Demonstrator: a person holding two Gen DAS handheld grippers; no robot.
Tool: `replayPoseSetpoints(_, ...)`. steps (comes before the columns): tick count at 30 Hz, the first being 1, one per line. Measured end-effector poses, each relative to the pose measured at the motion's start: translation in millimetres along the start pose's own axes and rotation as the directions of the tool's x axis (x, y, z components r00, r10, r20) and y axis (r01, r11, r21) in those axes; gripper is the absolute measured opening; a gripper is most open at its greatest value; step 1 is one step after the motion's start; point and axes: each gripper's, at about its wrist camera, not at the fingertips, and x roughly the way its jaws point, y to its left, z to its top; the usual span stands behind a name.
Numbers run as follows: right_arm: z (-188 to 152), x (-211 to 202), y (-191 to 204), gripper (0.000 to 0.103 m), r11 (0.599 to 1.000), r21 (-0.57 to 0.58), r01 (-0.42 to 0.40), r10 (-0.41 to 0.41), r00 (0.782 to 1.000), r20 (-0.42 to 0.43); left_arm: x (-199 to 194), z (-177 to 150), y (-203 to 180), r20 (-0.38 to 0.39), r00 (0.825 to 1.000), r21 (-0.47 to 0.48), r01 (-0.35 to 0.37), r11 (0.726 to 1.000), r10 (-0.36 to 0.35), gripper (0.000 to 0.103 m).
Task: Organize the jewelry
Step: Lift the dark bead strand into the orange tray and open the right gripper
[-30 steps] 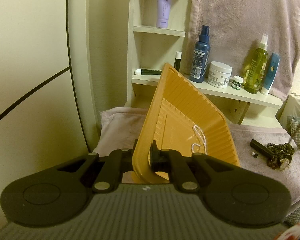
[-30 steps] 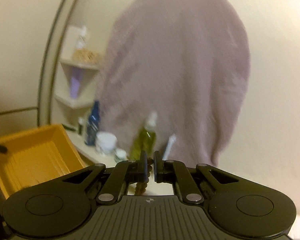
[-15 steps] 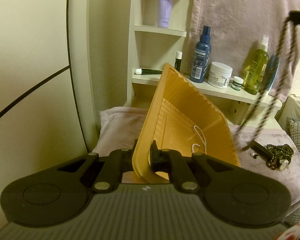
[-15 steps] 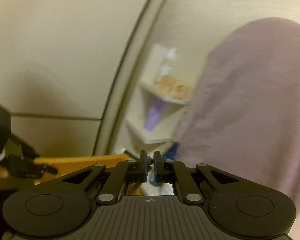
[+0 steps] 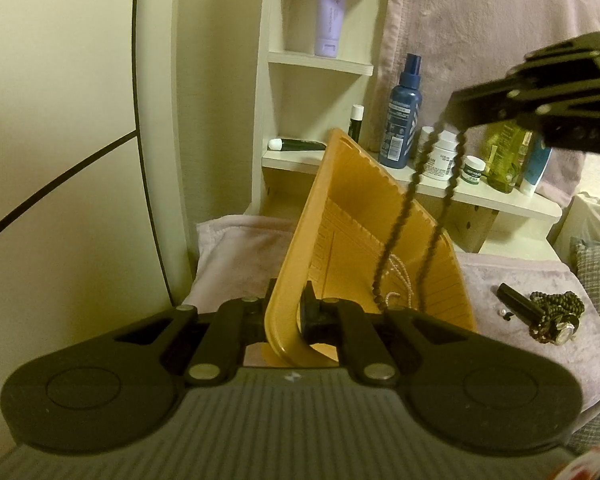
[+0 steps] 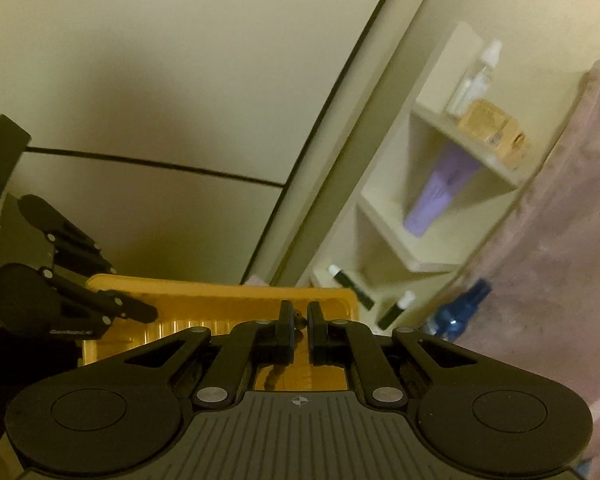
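My left gripper (image 5: 284, 312) is shut on the near rim of an orange tray (image 5: 352, 216) and holds it tilted up on edge. A white pearl chain (image 5: 396, 280) lies inside the tray. My right gripper (image 5: 456, 114) is shut on a dark bead necklace (image 5: 400, 216), which hangs in two strands down into the tray. In the right wrist view the right gripper (image 6: 299, 318) pinches the beads (image 6: 298, 315) above the orange tray (image 6: 220, 300), with the left gripper (image 6: 152, 312) at the tray's left rim.
A pile of dark beads with a watch (image 5: 556, 314) and a black stick (image 5: 518, 302) lie on the pink towel (image 5: 532, 344) to the right. Bottles and jars (image 5: 402, 120) stand on the white shelf (image 5: 480, 200) behind the tray.
My right gripper has carried the dark bead necklace left from the towel until it hangs over the tray. The left gripper and the tray have not moved.
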Motion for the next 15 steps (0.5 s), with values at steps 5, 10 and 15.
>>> replayPoseSetpoints(5,-9.0,13.6,-5.5,0.006,0.999,0.047,-0.013,0.015,0.999,-0.038,0.2,0.7,0.5,-0.001,1.000,-0.002,0.001,1.000,-0.001,0.007)
replayPoseSetpoints(10,-18.4,6.7,-14.8,0.006,0.993,0.121,-0.011,0.012,1.000,-0.009,-0.2,0.3,1.3,-0.002,1.000,-0.002,0.000,1.000,0.000,0.007)
replayPoseSetpoints(15,-31.0,-24.7,-30.9,0.006,0.974,0.222,0.043,-0.052,0.998,0.034,0.0,0.6,1.0,-0.001,1.000,0.000,0.000,1.000,0.000,0.007)
